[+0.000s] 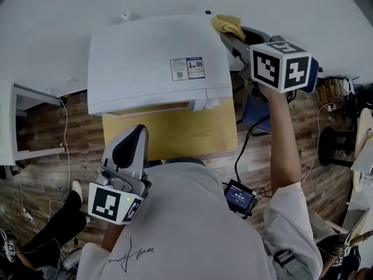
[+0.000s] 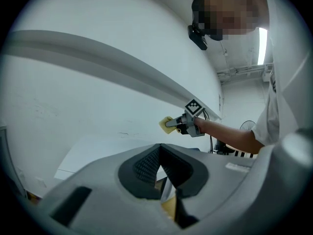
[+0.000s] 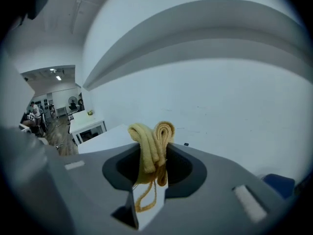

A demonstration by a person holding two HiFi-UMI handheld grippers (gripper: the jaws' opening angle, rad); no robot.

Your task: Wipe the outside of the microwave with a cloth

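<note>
1. The fingers of my right gripper (image 3: 149, 173) are clamped on the folded yellow cloth (image 1: 227, 24), which sits at the back right corner of the white microwave's (image 1: 151, 57) top.
2. The fingers of my left gripper (image 2: 160, 177) are closed together and empty, low before the microwave's front edge.

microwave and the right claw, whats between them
Only the folded yellow cloth, clamped in the right claw, lies between it and the microwave, at the top's back right corner. The head view shows this best.
</note>
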